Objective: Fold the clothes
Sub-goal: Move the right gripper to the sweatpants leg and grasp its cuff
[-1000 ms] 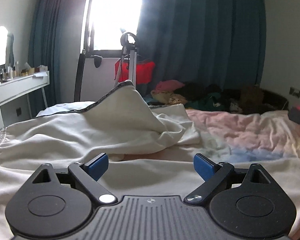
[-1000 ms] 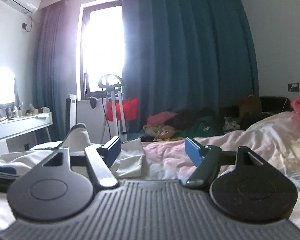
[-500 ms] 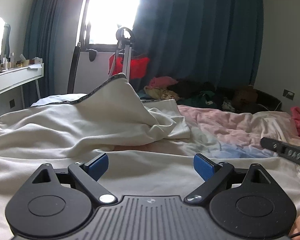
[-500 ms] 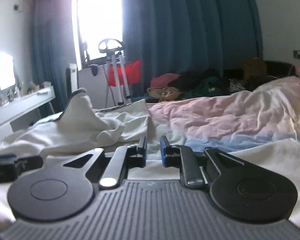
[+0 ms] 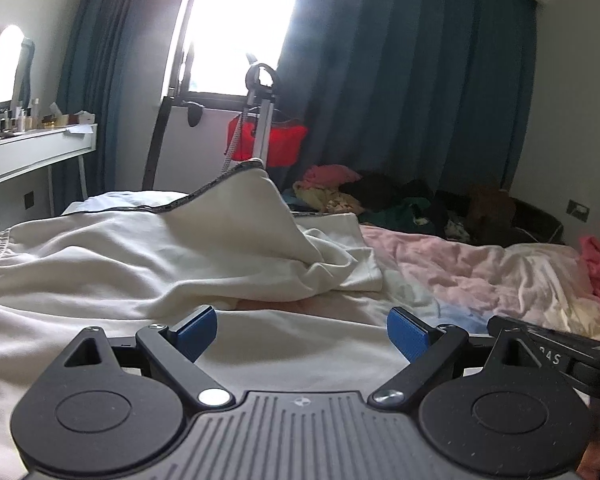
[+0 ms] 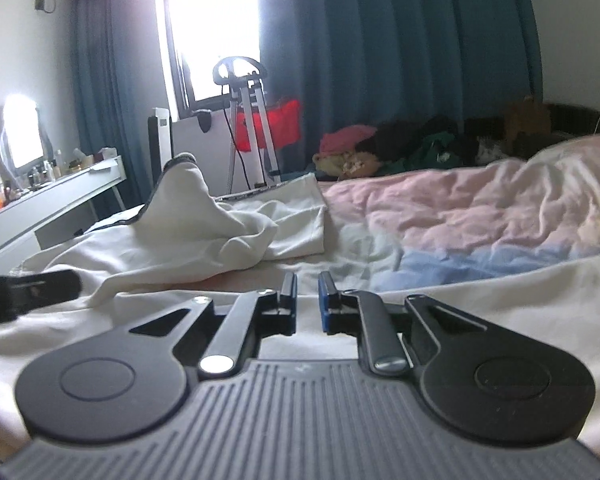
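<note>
The cream garment [image 5: 148, 264] lies spread over the bed [image 5: 480, 268], its near part flat beneath both tools and its far part bunched into a peak with a dark-trimmed hem [image 5: 220, 184] standing up. The left hand-held gripper [image 5: 302, 334] hovers low over the flat near cloth with its blue pads [image 5: 196, 330] spread wide and nothing between them. The right hand-held gripper [image 6: 307, 300] has its pads drawn in to a narrow gap. Whether a fold of cloth sits in that gap cannot be told, since the pale fabric behind fills the slit.

The likely step is taking hold of the near edge to begin a fold.

Risks from here:
- If the right tool has pinched only air or 1 thin layer, the cloth may slip out when lifted, leaving the fold lopsided.
- With 1 side gripped and the other loose, a pull would drag the garment sideways and deepen the bunching.
- The pink and blue quilt [image 6: 480, 208] lies just beside the garment, so a low grab could catch bedding along with it.
- The 2 tools sit close together, as the right one's tip [image 5: 540, 340] shows at the left view's edge, so they could knock.
</note>
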{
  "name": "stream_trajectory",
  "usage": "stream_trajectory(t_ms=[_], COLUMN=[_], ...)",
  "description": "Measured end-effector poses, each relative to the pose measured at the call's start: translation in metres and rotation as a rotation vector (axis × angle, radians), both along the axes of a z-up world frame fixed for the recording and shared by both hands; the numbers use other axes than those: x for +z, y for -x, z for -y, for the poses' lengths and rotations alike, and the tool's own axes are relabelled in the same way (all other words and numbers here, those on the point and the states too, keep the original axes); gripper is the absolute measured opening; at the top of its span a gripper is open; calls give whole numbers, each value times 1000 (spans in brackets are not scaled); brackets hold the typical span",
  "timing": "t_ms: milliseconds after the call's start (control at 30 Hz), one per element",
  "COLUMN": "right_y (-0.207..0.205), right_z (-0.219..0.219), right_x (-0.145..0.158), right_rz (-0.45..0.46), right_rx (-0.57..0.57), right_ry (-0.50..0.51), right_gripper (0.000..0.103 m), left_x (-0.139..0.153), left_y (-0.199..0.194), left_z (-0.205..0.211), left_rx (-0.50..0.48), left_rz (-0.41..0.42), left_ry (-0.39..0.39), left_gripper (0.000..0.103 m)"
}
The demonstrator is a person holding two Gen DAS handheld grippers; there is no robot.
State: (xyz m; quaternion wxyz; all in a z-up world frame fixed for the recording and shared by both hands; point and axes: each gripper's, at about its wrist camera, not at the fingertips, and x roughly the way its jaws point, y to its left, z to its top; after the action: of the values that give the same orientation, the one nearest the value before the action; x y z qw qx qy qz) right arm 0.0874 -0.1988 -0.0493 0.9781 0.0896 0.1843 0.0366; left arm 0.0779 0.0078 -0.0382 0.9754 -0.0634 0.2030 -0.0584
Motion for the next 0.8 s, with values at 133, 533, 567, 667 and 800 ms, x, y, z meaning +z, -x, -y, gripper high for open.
stream_trajectory(t_ms=[133,533,567,667,800], right_y=[-36,-212,-223,-253,-283], right_z=[2,19,16,6,7], right_x=[-9,-90,-96,-112,-116], right_rz=[-98,-279,-282,-286,-243], right_rx=[10,-66,-92,-150,-225], right_ry=[-97,-766,-762,-771,-761], right_gripper=[44,48,46,31,12], left_x=[-1,-39,-44,-59,-78], left_y=[-8,-63,-69,-87,-103], left_z=[-12,-43,-45,-50,-53], left_rx=[26,117,126,140,140], left_rz=[-25,-102,-107,-135,-186], left_ry=[41,160,163,170,173], left_gripper=[94,94,94,94,94])
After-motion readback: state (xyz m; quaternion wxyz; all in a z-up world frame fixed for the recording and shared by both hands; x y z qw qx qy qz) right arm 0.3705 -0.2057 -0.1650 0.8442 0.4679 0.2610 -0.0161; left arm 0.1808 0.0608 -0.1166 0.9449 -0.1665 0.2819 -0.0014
